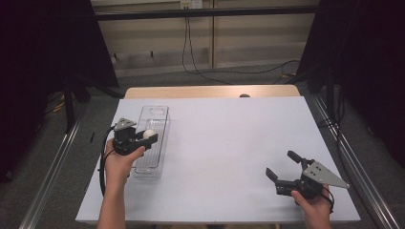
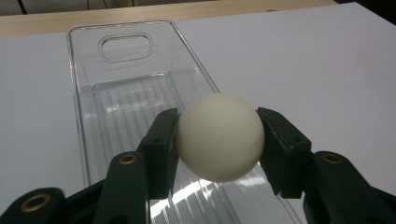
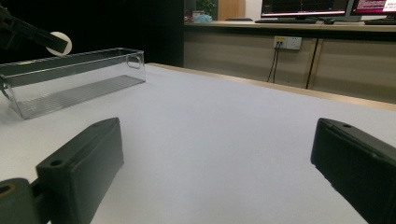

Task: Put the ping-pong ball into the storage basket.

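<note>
**Releasing the ball into the clear tray**

Work surface: the white table (image 1: 224,157) takes up the centre of the high view. Nothing lies on it between the two grippers.

Receptacle: the clear tray (image 1: 153,138) lies lengthwise at centre left of the high view, with its handle cut-out at the far end. In the left gripper view its ribbed floor (image 2: 126,121) runs from the upper left down toward the bottom centre and holds nothing.

Left gripper (image 1: 143,139): its jaws pinch the white ball (image 2: 220,137) on two opposite sides, at the ball's widest part. The ball is clear of the tray floor, above the near half of the tray, and sits at centre frame in the left gripper view.

Right gripper (image 1: 282,168): it rests at lower right of the high view, jaws spread wide and holding nothing, well apart from the tray.

Procedure, as judged from this position:
1. Centre the ball between the two long tray walls before descending.
2. Lower until the ball is close to the ribbed floor; a release from height would likely let a light ball bounce out.
3. Part the jaws slowly and evenly so that neither pad flicks the ball sideways.
4. Lift straight up, clear of the tray rim.
5. Keep the right gripper parked.
</note>
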